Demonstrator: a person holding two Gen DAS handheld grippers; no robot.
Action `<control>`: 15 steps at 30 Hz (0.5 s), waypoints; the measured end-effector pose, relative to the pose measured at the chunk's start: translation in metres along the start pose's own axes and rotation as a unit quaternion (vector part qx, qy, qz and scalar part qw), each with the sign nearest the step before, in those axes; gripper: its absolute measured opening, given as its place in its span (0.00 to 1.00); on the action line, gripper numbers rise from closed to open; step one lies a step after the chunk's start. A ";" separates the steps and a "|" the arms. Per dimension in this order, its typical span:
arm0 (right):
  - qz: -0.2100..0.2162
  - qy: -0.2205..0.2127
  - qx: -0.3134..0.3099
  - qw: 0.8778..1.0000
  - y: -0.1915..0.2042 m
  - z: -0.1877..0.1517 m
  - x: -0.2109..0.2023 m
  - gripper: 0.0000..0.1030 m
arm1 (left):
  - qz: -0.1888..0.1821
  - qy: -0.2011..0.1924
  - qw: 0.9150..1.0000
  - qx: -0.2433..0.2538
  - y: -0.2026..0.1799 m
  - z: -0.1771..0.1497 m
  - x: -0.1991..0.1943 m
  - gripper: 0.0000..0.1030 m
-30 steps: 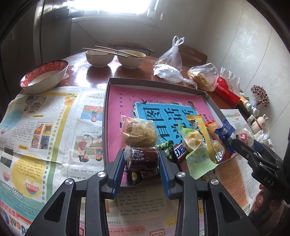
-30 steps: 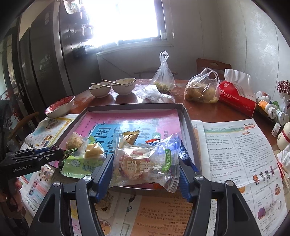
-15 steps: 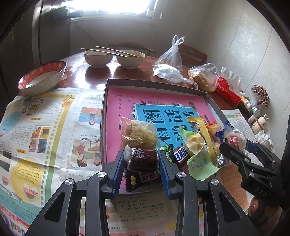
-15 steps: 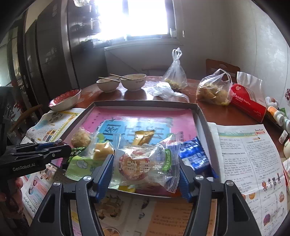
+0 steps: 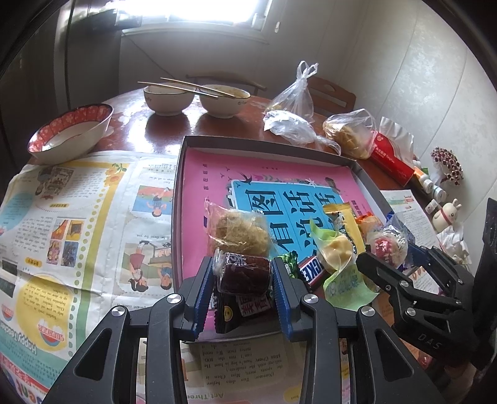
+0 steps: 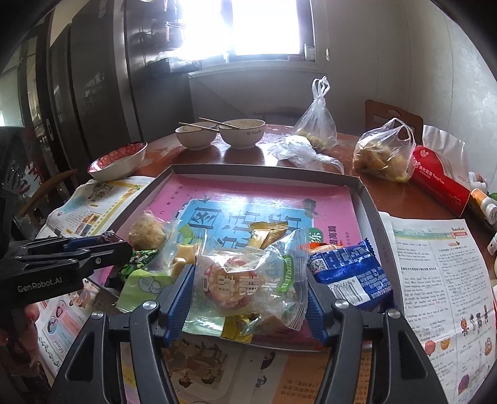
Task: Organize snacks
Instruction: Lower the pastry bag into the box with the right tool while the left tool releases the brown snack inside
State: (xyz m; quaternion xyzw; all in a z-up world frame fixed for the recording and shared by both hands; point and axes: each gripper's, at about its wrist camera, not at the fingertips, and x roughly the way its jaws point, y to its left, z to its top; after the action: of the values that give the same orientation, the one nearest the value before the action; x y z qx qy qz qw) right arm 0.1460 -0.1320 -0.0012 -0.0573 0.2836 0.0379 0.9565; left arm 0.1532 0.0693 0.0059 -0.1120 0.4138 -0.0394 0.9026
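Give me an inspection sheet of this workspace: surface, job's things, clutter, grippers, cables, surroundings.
Surface: round brown table, partly covered by newspaper.
Job's things: shallow grey tray lined with a pink book cover; snack packets heaped at its near edge, among them a blue packet and a floss bun.
Clutter: three bowls, chopsticks across two; plastic bags; red tissue pack; small bottles.
Grippers: left gripper shut on dark red wrapped snack; right gripper shut on clear-wrapped pastry.
Cables: nothing seen.
Surroundings: bright window, dark cabinet, wooden chair.
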 end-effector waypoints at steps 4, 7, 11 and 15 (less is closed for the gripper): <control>-0.003 0.003 0.003 1.000 -0.003 0.000 0.002 0.62 | 0.001 0.000 1.000 0.000 0.000 0.001 0.001 0.37; -0.006 0.002 0.003 1.000 -0.003 -0.001 0.002 0.63 | 0.001 0.000 1.000 0.001 0.000 0.001 0.001 0.37; -0.005 0.004 0.004 1.000 -0.003 -0.001 0.002 0.64 | 0.001 0.001 1.000 0.001 -0.001 0.001 0.001 0.37; -0.007 0.006 -0.003 1.000 -0.002 -0.003 0.002 0.66 | 0.001 0.001 1.000 0.000 0.000 0.001 0.001 0.37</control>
State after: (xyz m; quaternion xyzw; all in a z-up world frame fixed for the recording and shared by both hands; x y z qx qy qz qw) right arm 0.1463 -0.1338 -0.0053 -0.0626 0.2885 0.0315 0.9549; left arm 0.1545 0.0692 0.0056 -0.1116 0.4145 -0.0387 0.9023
